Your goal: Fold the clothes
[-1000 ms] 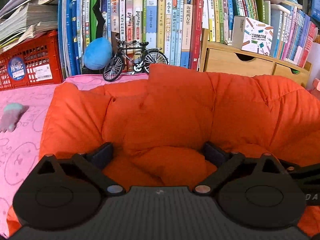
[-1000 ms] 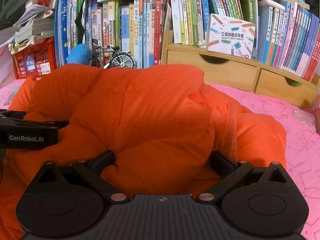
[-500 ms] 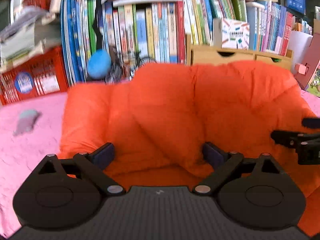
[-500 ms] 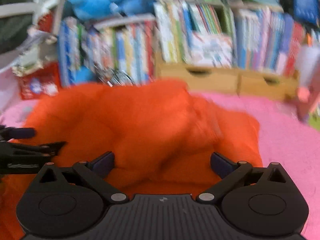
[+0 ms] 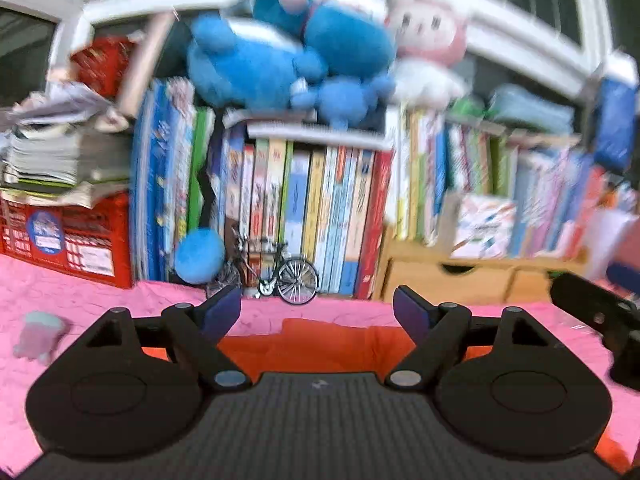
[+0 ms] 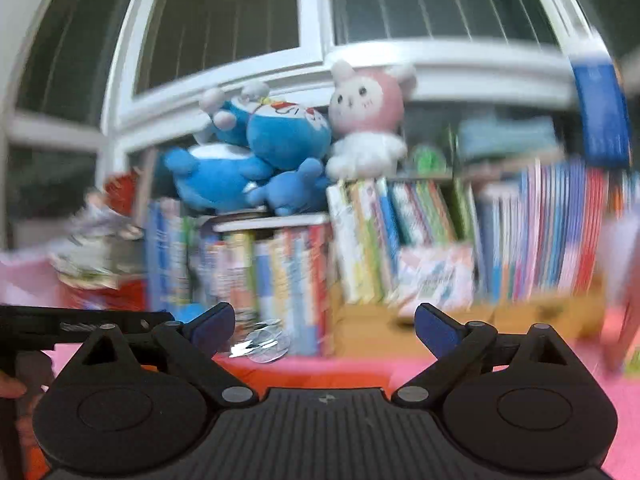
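Observation:
The orange padded jacket (image 5: 320,346) lies low on the pink cloth, mostly hidden under my left gripper (image 5: 318,308), which is open and empty, raised above it and tilted up toward the bookshelf. Only a strip of the orange jacket (image 6: 316,376) shows in the right wrist view below my right gripper (image 6: 324,326), also open with nothing between its blue-padded fingers (image 6: 434,326). The right gripper's body (image 5: 600,320) shows at the right edge of the left wrist view. The left gripper's body (image 6: 80,322) shows at the left of the right wrist view. Both views are blurred by motion.
A packed bookshelf (image 5: 328,208) with blue and pink plush toys (image 5: 288,56) on top stands behind the pink cloth (image 5: 80,300). A red crate (image 5: 68,236), a toy bicycle (image 5: 288,280), a blue ball (image 5: 200,256), wooden drawers (image 5: 448,284) and a small grey toy (image 5: 38,334) are nearby.
Both grippers have lifted off the orange jacket and tilted upward. The jacket, which filled both views, now shows only as a low strip. Both stayed open.

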The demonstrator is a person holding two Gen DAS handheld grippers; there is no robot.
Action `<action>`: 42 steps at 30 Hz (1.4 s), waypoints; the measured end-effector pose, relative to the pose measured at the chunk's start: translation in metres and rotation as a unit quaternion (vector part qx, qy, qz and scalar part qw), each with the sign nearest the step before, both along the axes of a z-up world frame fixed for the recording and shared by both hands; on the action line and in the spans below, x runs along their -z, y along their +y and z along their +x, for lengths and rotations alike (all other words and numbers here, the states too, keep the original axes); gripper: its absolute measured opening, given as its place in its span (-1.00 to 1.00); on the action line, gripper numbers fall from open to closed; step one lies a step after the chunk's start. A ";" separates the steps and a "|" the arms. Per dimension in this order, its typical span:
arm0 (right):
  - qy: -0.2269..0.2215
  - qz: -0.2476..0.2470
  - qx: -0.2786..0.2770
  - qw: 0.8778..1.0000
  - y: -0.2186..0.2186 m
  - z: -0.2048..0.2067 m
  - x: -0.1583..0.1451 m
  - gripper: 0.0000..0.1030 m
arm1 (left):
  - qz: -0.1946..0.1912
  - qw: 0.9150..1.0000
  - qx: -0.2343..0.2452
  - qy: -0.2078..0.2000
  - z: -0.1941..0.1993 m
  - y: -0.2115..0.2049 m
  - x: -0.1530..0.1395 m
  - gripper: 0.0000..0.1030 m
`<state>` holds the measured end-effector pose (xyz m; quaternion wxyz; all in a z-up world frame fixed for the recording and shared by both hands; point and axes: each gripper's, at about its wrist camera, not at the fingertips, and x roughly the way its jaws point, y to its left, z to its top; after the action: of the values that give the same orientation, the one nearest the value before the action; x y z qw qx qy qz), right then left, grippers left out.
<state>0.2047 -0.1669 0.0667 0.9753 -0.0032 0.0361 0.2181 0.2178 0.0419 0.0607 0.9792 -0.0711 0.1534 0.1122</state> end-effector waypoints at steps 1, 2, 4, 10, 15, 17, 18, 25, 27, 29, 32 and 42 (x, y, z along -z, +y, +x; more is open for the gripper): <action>0.001 -0.016 -0.003 1.000 0.011 0.012 0.002 0.82 | 0.011 1.000 -0.008 0.012 0.015 -0.001 0.007 0.54; 0.005 -0.031 -0.005 0.999 0.021 0.025 0.005 0.78 | 0.032 0.999 -0.021 0.027 0.026 -0.003 0.014 0.51; 0.031 -0.066 -0.001 0.997 0.028 0.055 0.018 0.69 | 0.101 0.993 -0.042 0.054 0.038 -0.010 0.036 0.52; 0.046 -0.230 0.021 0.972 0.046 0.088 0.091 0.67 | 0.180 0.978 -0.048 0.095 0.046 -0.010 0.074 0.58; 0.055 -0.249 0.036 0.966 0.041 0.096 0.098 0.81 | 0.136 0.983 -0.041 0.115 0.052 0.004 0.077 0.64; 0.057 -0.243 0.043 0.967 0.036 0.098 0.098 0.85 | 0.118 0.985 -0.038 0.123 0.054 0.010 0.078 0.66; 0.071 -0.227 0.040 0.970 0.031 0.101 0.097 0.86 | 0.109 0.985 -0.037 0.127 0.055 0.012 0.079 0.67; 0.256 0.013 0.033 0.966 -0.048 0.144 0.093 0.87 | 0.067 0.987 -0.032 0.144 0.059 0.025 0.082 0.73; 0.239 -0.009 0.075 0.968 -0.046 0.138 0.090 0.87 | 0.073 0.987 -0.038 0.136 0.057 0.024 0.080 0.72; 0.194 -0.036 0.111 0.974 -0.039 0.119 0.082 0.82 | 0.066 0.991 -0.034 0.114 0.044 0.024 0.074 0.69; 0.137 -0.031 0.100 0.985 -0.043 0.084 0.067 0.77 | 0.048 0.996 -0.017 0.077 0.004 0.023 0.059 0.67; 0.157 -0.050 -0.033 0.986 -0.018 -0.010 0.059 0.31 | 0.081 0.993 0.054 0.070 -0.079 -0.006 0.060 0.68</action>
<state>0.1944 -0.1852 0.0077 0.9483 -0.0189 0.1998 0.2459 0.1383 0.0361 0.0011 0.9732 0.0248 0.2153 0.0762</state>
